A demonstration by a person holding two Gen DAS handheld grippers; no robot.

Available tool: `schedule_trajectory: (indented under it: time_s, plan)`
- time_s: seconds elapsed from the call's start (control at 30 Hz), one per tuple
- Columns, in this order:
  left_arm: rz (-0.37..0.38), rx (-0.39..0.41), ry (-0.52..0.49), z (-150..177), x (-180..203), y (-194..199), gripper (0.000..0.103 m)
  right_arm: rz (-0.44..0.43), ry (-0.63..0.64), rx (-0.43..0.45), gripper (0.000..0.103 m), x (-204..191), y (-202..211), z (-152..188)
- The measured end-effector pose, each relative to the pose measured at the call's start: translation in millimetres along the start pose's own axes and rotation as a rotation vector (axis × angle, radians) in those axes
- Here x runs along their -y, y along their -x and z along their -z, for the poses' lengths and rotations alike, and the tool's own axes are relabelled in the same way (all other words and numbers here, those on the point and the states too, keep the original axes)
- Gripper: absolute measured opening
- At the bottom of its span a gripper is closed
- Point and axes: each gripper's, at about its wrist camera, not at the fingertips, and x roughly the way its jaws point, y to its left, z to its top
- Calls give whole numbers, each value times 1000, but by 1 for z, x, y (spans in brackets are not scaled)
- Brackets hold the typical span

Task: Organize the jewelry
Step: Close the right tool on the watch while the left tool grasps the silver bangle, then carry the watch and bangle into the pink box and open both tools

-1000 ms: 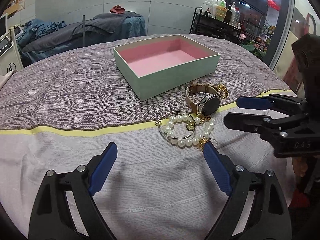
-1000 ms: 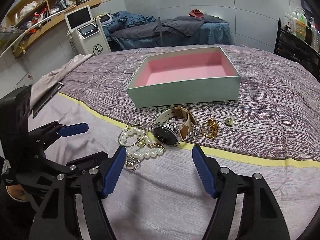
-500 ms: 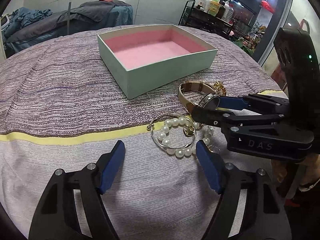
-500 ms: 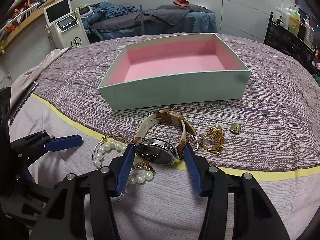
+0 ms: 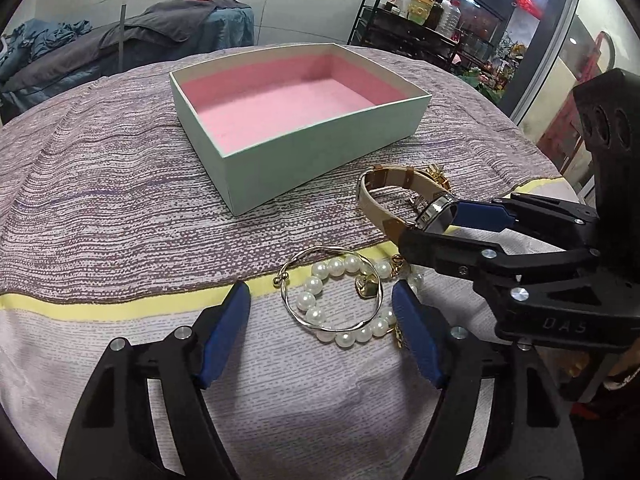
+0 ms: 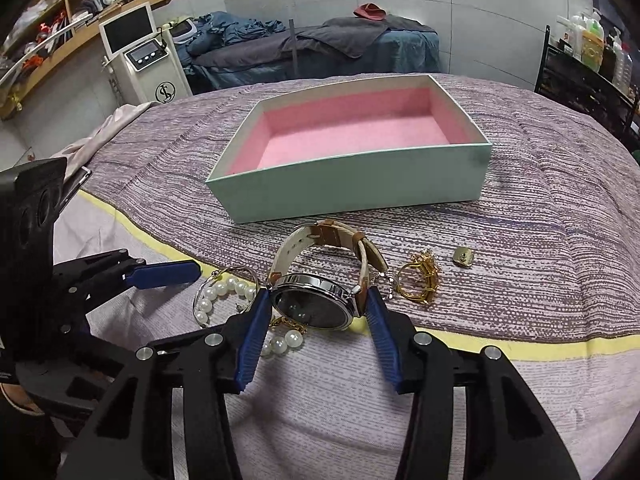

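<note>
My right gripper [image 6: 316, 296] is shut on the face of the silver watch [image 6: 308, 308] with a tan strap, one blue pad on each side of its case. The watch lies on the cloth. My left gripper [image 5: 320, 292] stands open around a pearl bracelet [image 5: 352, 264] and a thin silver bangle [image 5: 292, 308]. Its right pad is close to the pearls and its left pad is apart from them. Behind both stands the mint box [image 5: 320, 152] with an empty pink lining. From the left wrist view, the right gripper [image 5: 430, 222] covers part of the watch [image 5: 380, 188].
Gold rings [image 6: 416, 280] and a small gold piece [image 6: 463, 258] lie right of the watch. The striped cloth [image 6: 540, 208] with a yellow band covers the table. A trolley of bottles [image 5: 424, 12], a bed [image 6: 320, 48] and a white machine [image 6: 144, 56] stand beyond it.
My right gripper moved forward and closed its pads onto the watch face. My left gripper came nearer to the pearl bracelet and bangle, and its jaws narrowed.
</note>
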Motion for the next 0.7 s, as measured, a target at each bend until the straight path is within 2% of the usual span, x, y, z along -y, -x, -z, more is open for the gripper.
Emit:
schedule_trajectory:
  time_s: [0.13,0.23,0.53,0.7]
  plan:
    - [-7,2,-17,-3,5,-4,57,-7,9,5,47,0,7,2]
    - [-3,6,-15,-2,5,-4,52,-12,17,9,47,0,12,3]
    - [5,29,5,1,3,5,52,-46,31,18,47,3,21,5]
    - [8,56,-10,-1,6,19,52,-100,38,17,47,6,30,4]
